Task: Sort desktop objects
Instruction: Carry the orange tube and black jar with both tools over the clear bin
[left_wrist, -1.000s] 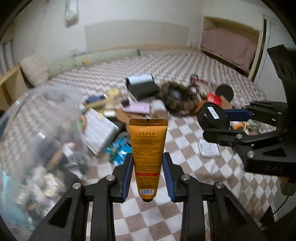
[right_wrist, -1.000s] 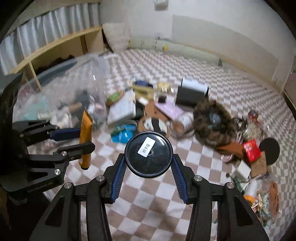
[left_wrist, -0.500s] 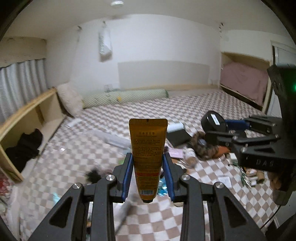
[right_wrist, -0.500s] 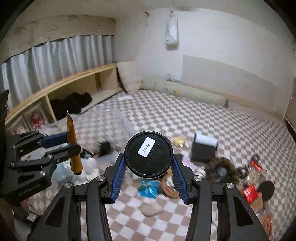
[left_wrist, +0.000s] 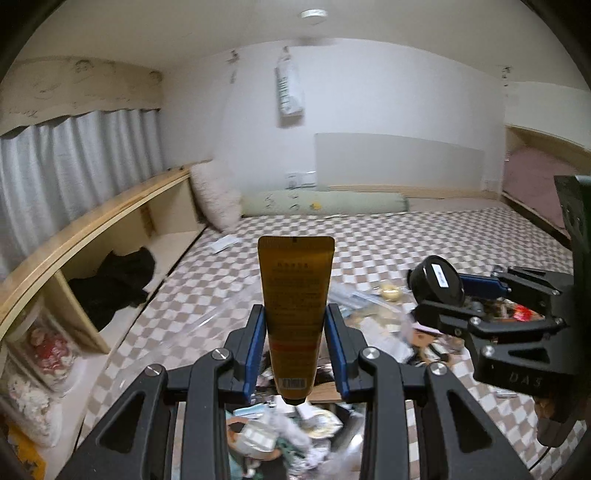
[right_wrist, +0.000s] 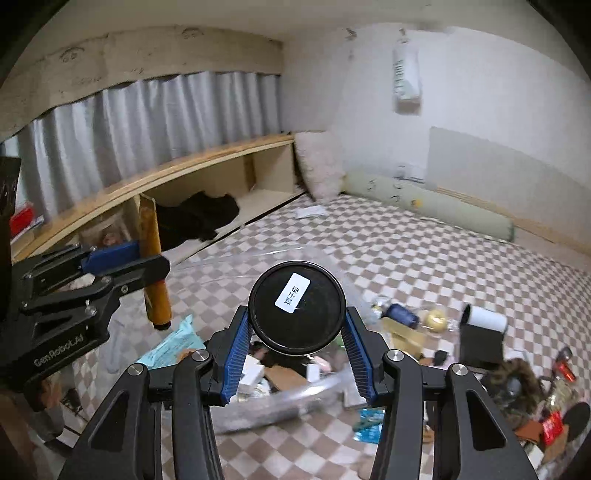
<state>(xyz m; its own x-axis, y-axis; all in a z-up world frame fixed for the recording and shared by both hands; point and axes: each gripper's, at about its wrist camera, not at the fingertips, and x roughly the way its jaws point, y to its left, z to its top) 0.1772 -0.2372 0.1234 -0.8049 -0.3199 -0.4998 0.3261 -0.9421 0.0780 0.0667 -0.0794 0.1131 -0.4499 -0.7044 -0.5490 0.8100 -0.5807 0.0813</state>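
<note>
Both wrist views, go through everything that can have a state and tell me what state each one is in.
left gripper: shut on the orange tube
orange tube: held upright, cap end down
right gripper: shut on the round black case
round black case: closed, white label facing the camera
clear plastic bin: open-topped, small items inside
grey curtain: drawn shut

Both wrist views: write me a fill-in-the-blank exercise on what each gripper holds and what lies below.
1. The left gripper is shut on an orange squeeze tube with its cap pointing ____.
2. The right gripper is shut on a round black ____.
3. That round black thing bears a ____ label.
4. The bedcover has a ____ pattern.

Missing words: down; lid; white; checkered
</note>
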